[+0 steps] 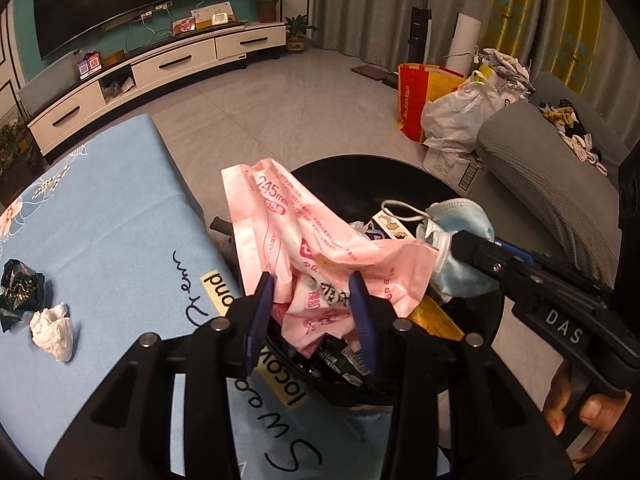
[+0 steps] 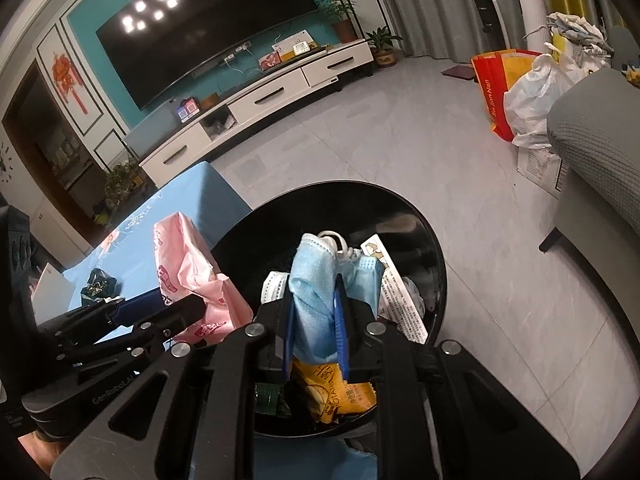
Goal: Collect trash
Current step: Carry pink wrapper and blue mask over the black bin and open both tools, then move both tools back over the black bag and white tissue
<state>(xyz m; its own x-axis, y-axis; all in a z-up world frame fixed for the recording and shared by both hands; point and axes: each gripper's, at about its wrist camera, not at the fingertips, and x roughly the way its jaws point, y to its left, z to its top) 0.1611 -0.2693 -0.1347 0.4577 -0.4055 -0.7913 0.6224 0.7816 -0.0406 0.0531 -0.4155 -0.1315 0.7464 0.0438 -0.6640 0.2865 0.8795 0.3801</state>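
A black round trash bin (image 1: 360, 166) (image 2: 434, 248) stands beside the blue-clothed table (image 1: 120, 208) and holds several wrappers. My left gripper (image 1: 312, 314) hangs over the bin's near rim; a crumpled pink plastic wrapper (image 1: 296, 224) (image 2: 180, 264) fills the gap between its blue pads and touches both. My right gripper (image 2: 316, 332) (image 1: 460, 246) is shut on a light blue face mask (image 2: 316, 280) (image 1: 460, 216) above the bin's opening. On the cloth lie a white tissue ball (image 1: 52, 330) and a crumpled black wrapper (image 1: 20, 292) (image 2: 98, 286).
A grey sofa (image 1: 540, 184) (image 2: 592, 152) flanks the bin on the right. Past it, a red-yellow bag (image 1: 416, 100) and a white plastic bag (image 1: 456, 116) sit on the tiled floor. A white TV stand (image 1: 160, 68) lines the far wall.
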